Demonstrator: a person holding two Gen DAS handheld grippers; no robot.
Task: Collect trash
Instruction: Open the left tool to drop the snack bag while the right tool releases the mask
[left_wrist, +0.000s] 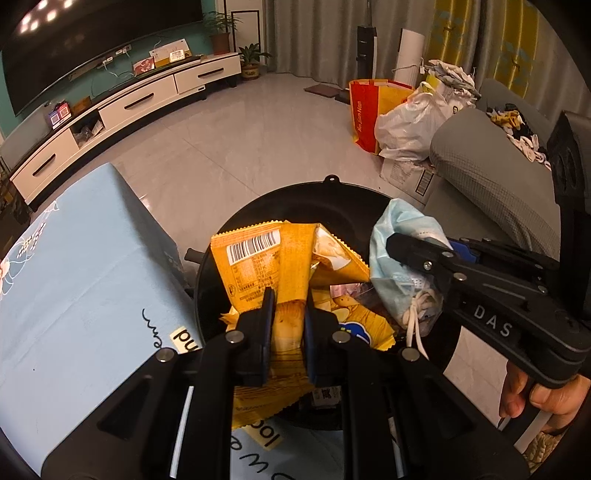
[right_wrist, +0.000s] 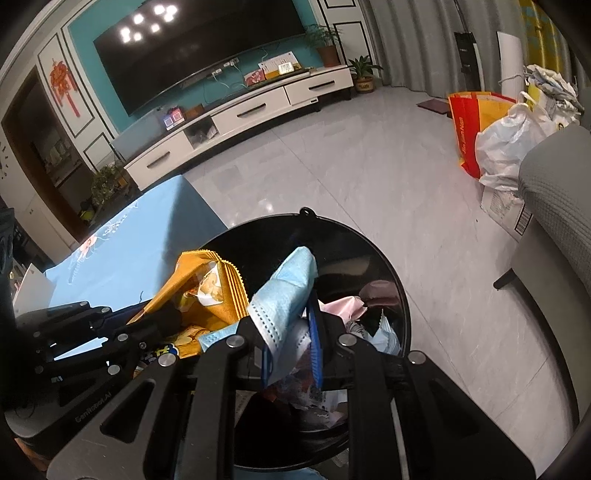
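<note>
On your far left the blue table (left_wrist: 74, 266) runs up to the black bin (left_wrist: 332, 188), its corner touching the rim. Above the bin's mouth your left gripper (left_wrist: 289, 314) is clamped on the yellow snack bag (left_wrist: 258, 258); both pads pinch the lower part of the bag, and the crumpled upper half with the barcode stands up past the fingertips. The bag hangs over the near left part of the bin, with its bottom edge trailing back across the table edge. Just to the right of it, your right gripper (left_wrist: 397, 245) comes in from the right side, squeezed tight on the blue face mask (left_wrist: 395, 266); the mask bunches around the fingers and its white ear loops (left_wrist: 415, 325) dangle down into the bin. In the right wrist view that same right gripper (right_wrist: 291, 332) has the mask (right_wrist: 284, 295) folded between its blue pads, the free end pointing up over the bin (right_wrist: 369, 251), and the snack bag (right_wrist: 207, 291) sits just beside it on the left, with the left gripper (right_wrist: 147, 325) dark below it. Inside the bin, under the mask, lie pink and white scraps of rubbish (right_wrist: 354, 306). At the lower right edge of the left wrist view, your right hand (left_wrist: 535, 395) grips the handle. Farther right stand the grey sofa (left_wrist: 491, 173) and, behind it, a white plastic bag (left_wrist: 410, 125).
</note>
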